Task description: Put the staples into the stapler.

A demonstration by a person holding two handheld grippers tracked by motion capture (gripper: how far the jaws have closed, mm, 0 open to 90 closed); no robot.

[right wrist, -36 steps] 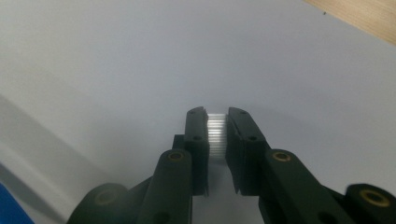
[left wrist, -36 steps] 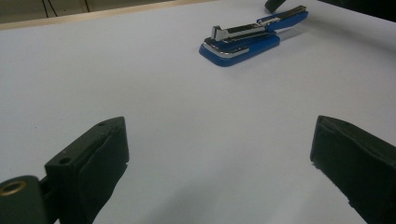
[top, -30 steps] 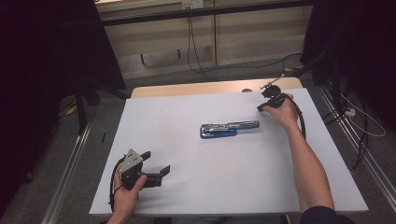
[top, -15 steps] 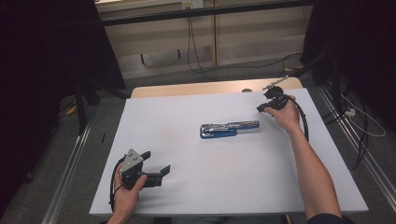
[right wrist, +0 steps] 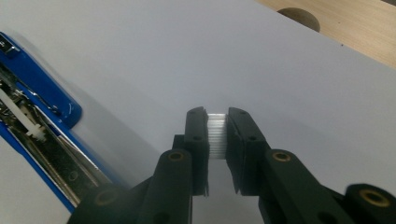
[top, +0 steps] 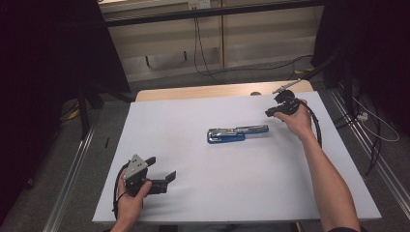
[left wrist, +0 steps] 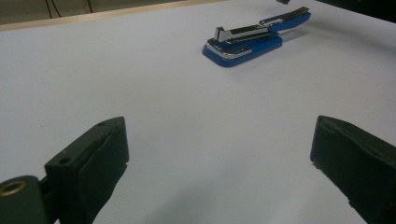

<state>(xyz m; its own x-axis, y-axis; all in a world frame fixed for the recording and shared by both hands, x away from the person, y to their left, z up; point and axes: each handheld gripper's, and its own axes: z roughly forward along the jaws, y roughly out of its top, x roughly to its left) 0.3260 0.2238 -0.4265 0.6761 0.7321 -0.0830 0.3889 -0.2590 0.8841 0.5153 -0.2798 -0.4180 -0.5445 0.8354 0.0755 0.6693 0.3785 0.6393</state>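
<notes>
We see the white counter (top: 232, 188) across the middle of the high view, with a strip of bare wood along its far edge. Near the centre of that view, slightly right, lies the blue stapler (top: 237, 134), opened out flat with its metal inner rail showing. In the left gripper view the stapler (left wrist: 254, 37) sits in the upper right; in the right gripper view it (right wrist: 32, 126) runs down the left edge.

Our left tongs (top: 162, 176) rest at the lower left of the high view, on the counter and well apart from the stapler. In the left gripper view these tongs (left wrist: 219, 154) stand wide open, with nothing but bare counter between them.

Our right tongs (top: 271, 110) are at the upper right of the high view, just beside the stapler's far end. In the right gripper view they (right wrist: 217, 135) are nearly closed, pinching a small strip of staples (right wrist: 216, 135).
</notes>
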